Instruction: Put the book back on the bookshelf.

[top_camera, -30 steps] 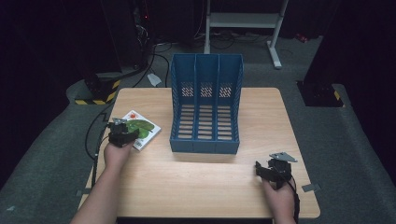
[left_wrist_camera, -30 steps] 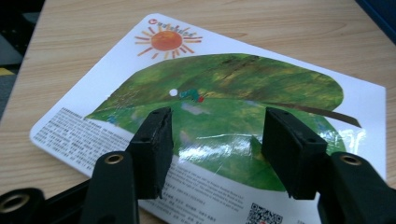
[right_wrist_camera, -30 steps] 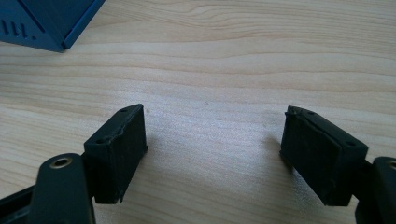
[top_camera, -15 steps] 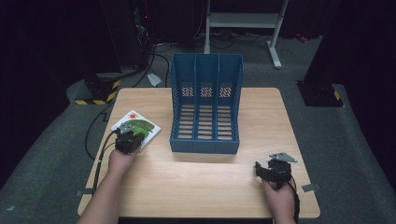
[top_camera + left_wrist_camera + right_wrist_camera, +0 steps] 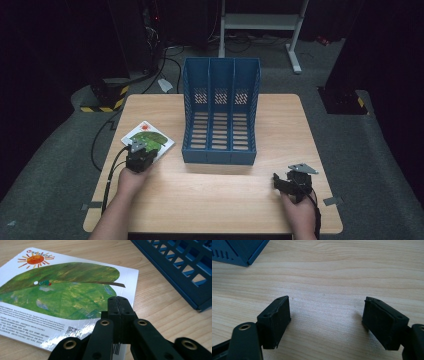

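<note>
Your left gripper (image 5: 121, 303) has just clenched shut, nothing between its jaws, over the book (image 5: 62, 290) (stiff, glossy, probably slippery): pinch its edge. Your right gripper (image 5: 327, 305) gapes empty.

Count on table (image 5: 215, 185): one picture book (image 5: 148, 138); one blue file rack (image 5: 220, 112), three compartments. Two claws in hand: left claw (image 5: 140, 156), right claw (image 5: 291, 183).
</note>
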Demonstrator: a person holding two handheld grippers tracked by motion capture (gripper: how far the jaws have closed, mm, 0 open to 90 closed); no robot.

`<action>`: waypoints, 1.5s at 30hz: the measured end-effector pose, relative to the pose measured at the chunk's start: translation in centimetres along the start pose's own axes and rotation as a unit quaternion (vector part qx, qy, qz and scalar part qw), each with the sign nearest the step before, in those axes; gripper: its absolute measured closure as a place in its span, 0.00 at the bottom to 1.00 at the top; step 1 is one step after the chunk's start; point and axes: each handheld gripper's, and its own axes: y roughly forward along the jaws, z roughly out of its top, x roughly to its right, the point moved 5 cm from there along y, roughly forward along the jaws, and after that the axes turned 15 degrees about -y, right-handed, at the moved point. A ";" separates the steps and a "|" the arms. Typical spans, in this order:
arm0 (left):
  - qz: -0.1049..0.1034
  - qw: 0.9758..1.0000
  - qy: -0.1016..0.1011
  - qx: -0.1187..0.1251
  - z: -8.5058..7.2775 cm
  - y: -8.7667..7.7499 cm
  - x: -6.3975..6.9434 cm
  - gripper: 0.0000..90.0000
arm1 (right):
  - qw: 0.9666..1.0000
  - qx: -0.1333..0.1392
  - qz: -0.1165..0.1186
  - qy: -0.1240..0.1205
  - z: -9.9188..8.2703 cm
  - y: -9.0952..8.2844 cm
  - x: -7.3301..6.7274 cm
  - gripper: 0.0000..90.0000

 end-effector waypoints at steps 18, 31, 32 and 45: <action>-0.008 1.000 0.025 -0.006 -2.0 -2.0 1.2 1.00 | 1.000 0.001 0.001 -0.002 0.0 0.0 0.0 0.24; -0.017 0.999 0.035 -0.010 -3.8 -3.9 2.2 1.00 | 1.000 0.001 0.001 -0.002 0.0 0.0 0.0 0.24; -0.017 0.999 0.038 -0.010 -4.0 -4.0 2.3 1.00 | 1.000 0.001 0.001 -0.002 0.0 0.0 0.0 0.24; -0.037 0.998 0.042 -0.019 -6.2 -6.1 4.0 1.00 | 1.000 0.001 0.001 -0.002 0.0 0.0 0.0 0.24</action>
